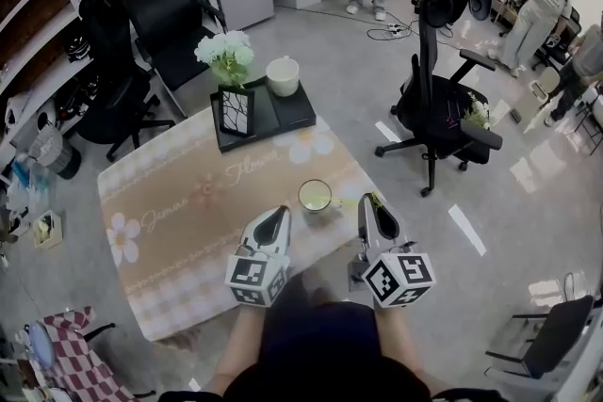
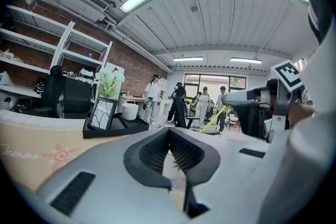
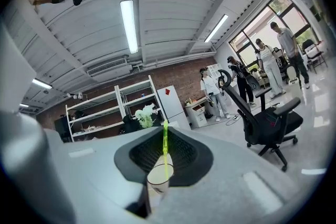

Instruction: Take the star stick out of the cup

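A pale green cup (image 1: 315, 196) stands on the flowered tablecloth (image 1: 179, 231) near the table's front edge. My right gripper (image 1: 370, 202) is just right of the cup, shut on the thin yellow-green star stick (image 1: 376, 200). In the right gripper view the stick (image 3: 165, 144) runs up between the closed pads, with the cup (image 3: 157, 178) below and beyond it. The left gripper view shows the stick (image 2: 214, 119) slanting down from the right gripper (image 2: 231, 98) in open air. My left gripper (image 1: 280, 214) is left of the cup, shut and holding nothing.
A black tray (image 1: 294, 113) at the table's far side carries white flowers (image 1: 226, 52), a framed picture (image 1: 236, 111) and a white pot (image 1: 282, 75). Black office chairs (image 1: 438, 99) stand right and left of the table. Several people stand at the back.
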Demonstrator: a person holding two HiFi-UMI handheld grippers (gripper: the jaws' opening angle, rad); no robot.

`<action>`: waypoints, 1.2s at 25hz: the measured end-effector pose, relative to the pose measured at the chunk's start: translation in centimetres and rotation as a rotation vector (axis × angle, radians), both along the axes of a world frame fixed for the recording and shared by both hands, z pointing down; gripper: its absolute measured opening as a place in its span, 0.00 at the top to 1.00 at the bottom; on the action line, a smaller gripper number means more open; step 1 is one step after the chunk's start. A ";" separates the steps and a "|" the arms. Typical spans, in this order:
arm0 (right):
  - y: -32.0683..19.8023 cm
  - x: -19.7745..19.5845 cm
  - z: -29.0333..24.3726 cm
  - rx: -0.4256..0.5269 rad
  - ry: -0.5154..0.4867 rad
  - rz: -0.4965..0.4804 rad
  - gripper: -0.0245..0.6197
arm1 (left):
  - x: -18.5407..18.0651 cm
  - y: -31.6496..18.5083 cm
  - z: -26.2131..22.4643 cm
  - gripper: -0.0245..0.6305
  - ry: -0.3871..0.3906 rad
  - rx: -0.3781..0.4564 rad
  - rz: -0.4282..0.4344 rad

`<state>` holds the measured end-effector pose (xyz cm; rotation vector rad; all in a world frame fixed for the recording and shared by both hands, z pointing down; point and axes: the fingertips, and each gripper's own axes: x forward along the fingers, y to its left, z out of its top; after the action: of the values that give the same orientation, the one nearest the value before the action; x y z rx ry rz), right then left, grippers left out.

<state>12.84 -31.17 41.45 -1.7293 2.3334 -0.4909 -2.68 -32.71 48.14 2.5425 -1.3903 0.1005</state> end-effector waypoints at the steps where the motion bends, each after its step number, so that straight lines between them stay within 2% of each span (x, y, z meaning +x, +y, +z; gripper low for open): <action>1: 0.2 0.1 -0.2 0.005 -0.001 0.002 0.94 | 0.1 0.1 -0.1 0.95 0.001 0.003 0.001; 20: 3.6 1.5 -4.4 0.127 0.011 -0.004 0.94 | 1.7 1.8 -2.7 0.95 0.027 0.069 0.010; 30: 5.1 4.4 -6.2 0.179 -0.029 0.044 0.94 | 3.8 2.1 -3.3 0.95 0.028 0.090 0.040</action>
<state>17.27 -26.03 35.26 -1.6753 2.2383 -0.2885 1.12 -30.65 44.81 2.6350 -1.3628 0.0097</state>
